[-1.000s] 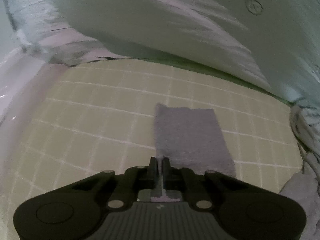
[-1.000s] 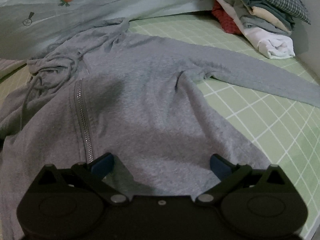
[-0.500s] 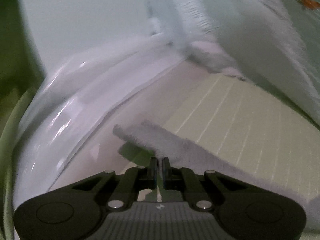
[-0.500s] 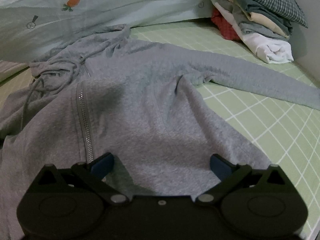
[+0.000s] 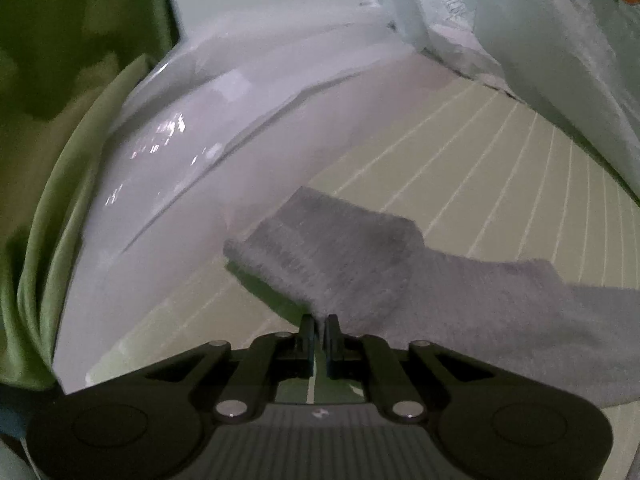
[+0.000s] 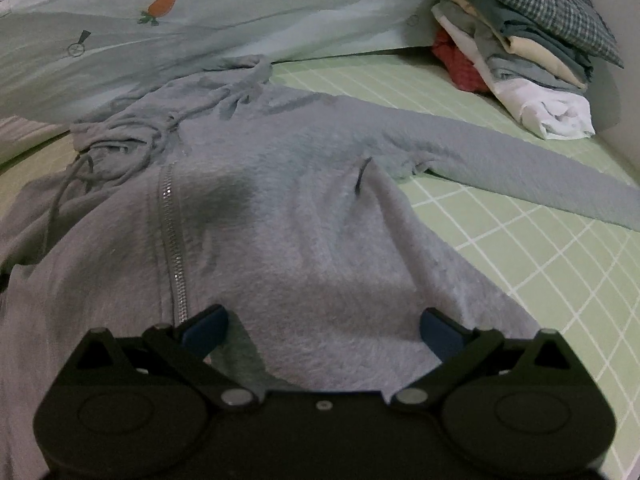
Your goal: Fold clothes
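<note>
A grey zip-up hoodie lies face up on a green checked bed sheet, its zipper left of centre and one sleeve stretched to the right. My right gripper is open and empty, hovering over the hoodie's lower hem. My left gripper is shut on the cuff end of the other grey sleeve, which is lifted off the sheet and trails to the right.
A pale blue duvet with a carrot print lies along the head of the bed. A stack of folded clothes sits at the back right corner. A white bed frame edge and a green curtain are at the left.
My left gripper has swung left with the sleeve cuff in it, lifting it off the sheet toward the bed edge. The right gripper has moved slightly nearer the hoodie.
</note>
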A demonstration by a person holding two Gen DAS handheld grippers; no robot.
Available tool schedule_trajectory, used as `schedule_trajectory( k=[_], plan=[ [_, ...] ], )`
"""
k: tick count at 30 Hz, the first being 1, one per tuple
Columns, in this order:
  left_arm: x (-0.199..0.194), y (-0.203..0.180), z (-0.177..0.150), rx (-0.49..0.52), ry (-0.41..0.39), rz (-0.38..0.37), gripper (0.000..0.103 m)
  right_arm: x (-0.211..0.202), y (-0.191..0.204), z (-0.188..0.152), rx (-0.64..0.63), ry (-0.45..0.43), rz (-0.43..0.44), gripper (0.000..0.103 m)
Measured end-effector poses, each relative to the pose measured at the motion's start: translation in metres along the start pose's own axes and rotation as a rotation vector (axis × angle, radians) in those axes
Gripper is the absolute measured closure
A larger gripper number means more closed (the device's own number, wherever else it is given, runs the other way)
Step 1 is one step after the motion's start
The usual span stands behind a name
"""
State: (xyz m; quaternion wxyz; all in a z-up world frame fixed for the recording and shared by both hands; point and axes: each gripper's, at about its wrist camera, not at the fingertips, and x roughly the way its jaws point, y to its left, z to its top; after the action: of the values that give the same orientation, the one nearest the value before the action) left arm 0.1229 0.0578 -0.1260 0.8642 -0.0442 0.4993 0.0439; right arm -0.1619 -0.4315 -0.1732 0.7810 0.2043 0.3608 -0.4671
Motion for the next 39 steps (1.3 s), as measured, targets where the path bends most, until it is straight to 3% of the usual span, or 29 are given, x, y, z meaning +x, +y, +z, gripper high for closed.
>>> schedule_trajectory(
  k=[5, 7, 11, 12, 14, 23, 25, 28, 29, 35, 39],
  plan=[
    [-0.013, -0.002, -0.024, 0.034, 0.023, -0.01, 0.089, 0.0, 0.0, -0.001, -0.018, -0.015, 0.015, 0.0],
    [-0.02, 0.002, -0.028, 0.031, -0.001, -0.01, 0.078, 0.0, -0.001, -0.001, -0.03, -0.018, 0.026, 0.0],
    [-0.032, 0.013, -0.023, 0.021, -0.098, 0.019, 0.04, 0.0, -0.004, -0.004, -0.056, -0.045, 0.051, 0.0],
    [-0.031, 0.015, -0.019, 0.02, -0.108, 0.026, 0.037, 0.0, -0.004, -0.005, -0.059, -0.053, 0.053, 0.0],
    [-0.026, 0.018, -0.011, 0.016, -0.112, 0.041, 0.037, -0.001, -0.004, -0.007, -0.055, -0.064, 0.05, 0.0],
    [0.009, 0.014, 0.0, -0.015, 0.012, 0.025, 0.037, -0.001, -0.004, -0.01, -0.046, -0.081, 0.048, 0.0],
    [0.01, 0.013, -0.003, -0.019, 0.013, 0.027, 0.043, -0.001, -0.003, -0.01, -0.039, -0.077, 0.042, 0.0],
    [0.007, 0.014, -0.006, -0.012, -0.009, 0.018, 0.071, -0.002, -0.001, -0.01, -0.025, -0.072, 0.027, 0.0],
    [0.005, 0.015, -0.007, -0.009, -0.012, 0.021, 0.087, -0.003, -0.001, -0.01, -0.02, -0.071, 0.023, 0.0],
    [-0.004, 0.037, -0.021, -0.087, -0.016, 0.04, 0.088, -0.006, 0.0, -0.012, -0.001, -0.053, 0.008, 0.0],
    [-0.011, 0.043, -0.031, -0.072, -0.01, 0.031, 0.087, -0.009, -0.006, -0.014, -0.011, -0.029, 0.022, 0.0]
  ],
)
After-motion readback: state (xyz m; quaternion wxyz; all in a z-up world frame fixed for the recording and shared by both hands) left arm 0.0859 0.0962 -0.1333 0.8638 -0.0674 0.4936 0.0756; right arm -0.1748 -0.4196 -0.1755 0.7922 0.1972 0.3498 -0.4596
